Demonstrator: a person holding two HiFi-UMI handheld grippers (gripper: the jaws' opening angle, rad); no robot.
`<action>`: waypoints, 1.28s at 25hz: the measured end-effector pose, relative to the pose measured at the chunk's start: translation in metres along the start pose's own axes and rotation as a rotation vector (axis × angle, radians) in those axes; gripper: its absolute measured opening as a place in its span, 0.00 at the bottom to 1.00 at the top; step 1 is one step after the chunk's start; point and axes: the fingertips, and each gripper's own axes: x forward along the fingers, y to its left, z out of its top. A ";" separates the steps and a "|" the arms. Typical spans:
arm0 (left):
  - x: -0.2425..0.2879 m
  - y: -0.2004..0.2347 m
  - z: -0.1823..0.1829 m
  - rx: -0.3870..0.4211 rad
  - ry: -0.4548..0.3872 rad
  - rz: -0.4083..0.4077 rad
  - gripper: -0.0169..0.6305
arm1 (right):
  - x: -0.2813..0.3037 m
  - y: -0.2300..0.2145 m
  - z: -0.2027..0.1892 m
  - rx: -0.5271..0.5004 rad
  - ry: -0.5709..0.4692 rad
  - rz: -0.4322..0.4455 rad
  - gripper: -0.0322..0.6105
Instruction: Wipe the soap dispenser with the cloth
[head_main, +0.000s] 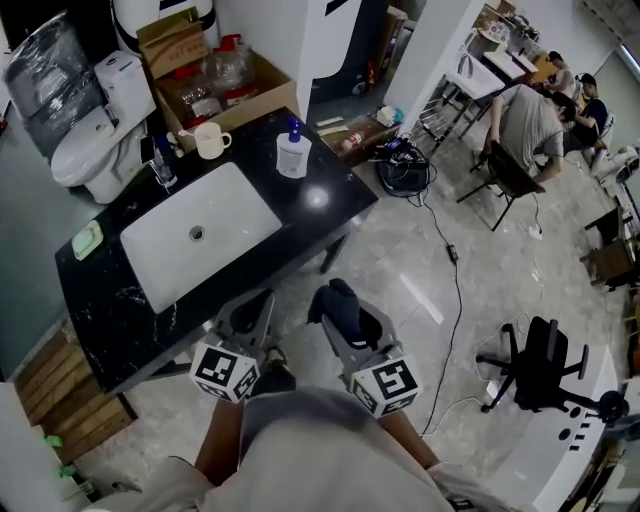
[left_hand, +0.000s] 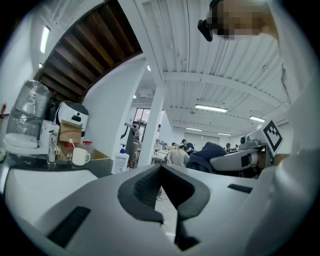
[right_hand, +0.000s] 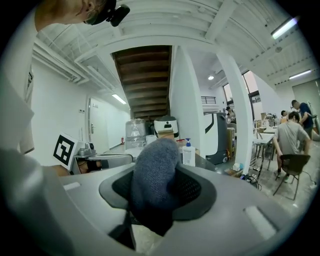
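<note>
- Dispenser (head_main: 292, 150) stands upright, pump on top, on the bench (head_main: 335, 205), upper centre of the head view, just right of the sink (head_main: 200, 235).
- Right claw (head_main: 345, 318), lower centre, is clamped on the cloth (head_main: 337, 296), which bulges past the tips.
- Left claw (head_main: 250, 312), jaws together, carries nothing.
- Dispenser lies up-frame from both claws and well apart. The right looks slightly nearer.
- In the right gripper view it shows ahead, just right of the cloth.
- Likely next: carry the cloth forward to the bottle.
</note>
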 end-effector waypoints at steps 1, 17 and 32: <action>0.003 0.004 0.002 0.001 -0.006 -0.004 0.03 | 0.005 -0.001 0.004 -0.012 -0.001 0.000 0.32; 0.068 0.044 0.048 0.208 -0.002 -0.064 0.04 | 0.069 -0.057 0.040 0.013 -0.081 -0.047 0.32; 0.193 0.117 0.065 0.226 0.036 0.020 0.04 | 0.173 -0.151 0.072 0.026 -0.078 0.080 0.32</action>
